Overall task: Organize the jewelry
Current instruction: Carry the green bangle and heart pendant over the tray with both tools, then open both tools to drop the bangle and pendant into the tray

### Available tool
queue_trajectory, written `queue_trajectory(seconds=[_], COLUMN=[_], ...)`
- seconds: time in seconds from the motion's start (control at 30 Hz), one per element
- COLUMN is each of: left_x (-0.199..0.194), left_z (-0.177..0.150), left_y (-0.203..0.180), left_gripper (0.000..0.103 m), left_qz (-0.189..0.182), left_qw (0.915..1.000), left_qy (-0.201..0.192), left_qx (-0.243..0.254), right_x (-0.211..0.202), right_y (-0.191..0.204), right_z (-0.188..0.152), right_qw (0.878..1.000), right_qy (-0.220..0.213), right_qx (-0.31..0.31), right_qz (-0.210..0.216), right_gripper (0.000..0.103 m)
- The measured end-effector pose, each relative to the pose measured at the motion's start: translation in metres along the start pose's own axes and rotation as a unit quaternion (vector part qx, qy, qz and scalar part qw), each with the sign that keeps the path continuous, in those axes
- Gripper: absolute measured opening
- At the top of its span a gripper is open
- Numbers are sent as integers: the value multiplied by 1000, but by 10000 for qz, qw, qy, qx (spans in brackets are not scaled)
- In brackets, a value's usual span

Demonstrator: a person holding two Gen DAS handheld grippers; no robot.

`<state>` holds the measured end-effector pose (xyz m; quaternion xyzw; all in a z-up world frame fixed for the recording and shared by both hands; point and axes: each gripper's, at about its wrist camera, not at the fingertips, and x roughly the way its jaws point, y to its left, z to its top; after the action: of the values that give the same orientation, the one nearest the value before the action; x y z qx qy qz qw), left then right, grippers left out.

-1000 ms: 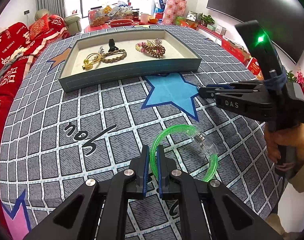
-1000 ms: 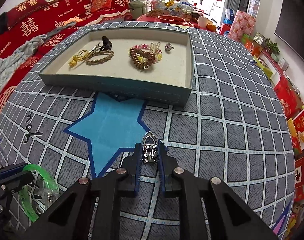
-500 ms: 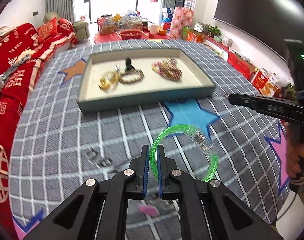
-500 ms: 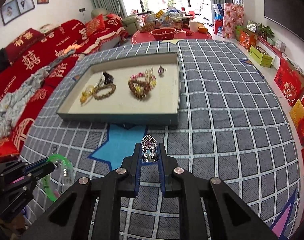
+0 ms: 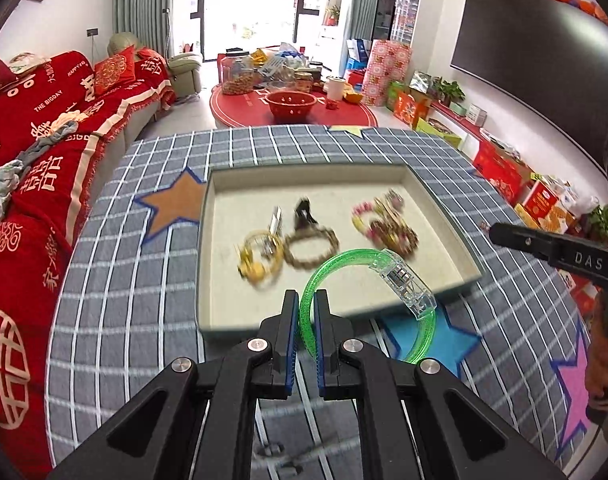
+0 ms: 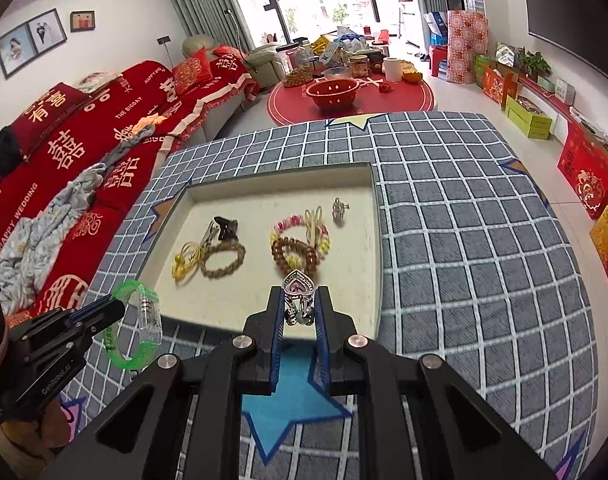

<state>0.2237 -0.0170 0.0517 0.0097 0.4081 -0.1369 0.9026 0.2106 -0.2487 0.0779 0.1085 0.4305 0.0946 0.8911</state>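
Our left gripper (image 5: 307, 312) clamped the green bangle (image 5: 368, 296) by its band, holding it above the tray's (image 5: 452, 216) near edge. Our right gripper (image 6: 300, 304) pinched the heart-shaped silver ring (image 6: 298, 292) just over the near rim. Inside the tray lay beaded bracelets (image 6: 300, 246), a braided bracelet (image 6: 224, 260) and a black clip (image 6: 226, 228).

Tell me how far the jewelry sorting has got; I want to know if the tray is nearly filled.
Done: several bracelets, a black clip and a small charm already lie in the tray. In hand: the left tongs grip a green bangle, the right tongs a heart-shaped ring, both near the tray's front edge. Left: setting both pieces inside.
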Motion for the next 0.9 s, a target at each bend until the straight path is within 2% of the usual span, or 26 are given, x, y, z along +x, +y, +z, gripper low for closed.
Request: queue_trajectory(seconds=[0.37, 0.63, 0.9], left_x=[56, 94, 110], left_z=[31, 33, 31], left_y=[14, 9, 5], left_gripper=[20, 21, 21], left_qz=[287, 391, 519], left_qw=[9993, 9982, 9967], left_qy=[210, 457, 611], left_qx=[-76, 44, 141], right_x=[62, 99, 122], right_y=[-9, -21, -33], right_z=[41, 48, 43], right_qw=[9994, 9983, 9969], right_qy=[250, 426, 594], right_qx=[186, 269, 374], right_qz=[-142, -283, -350], right_gripper=[16, 16, 16])
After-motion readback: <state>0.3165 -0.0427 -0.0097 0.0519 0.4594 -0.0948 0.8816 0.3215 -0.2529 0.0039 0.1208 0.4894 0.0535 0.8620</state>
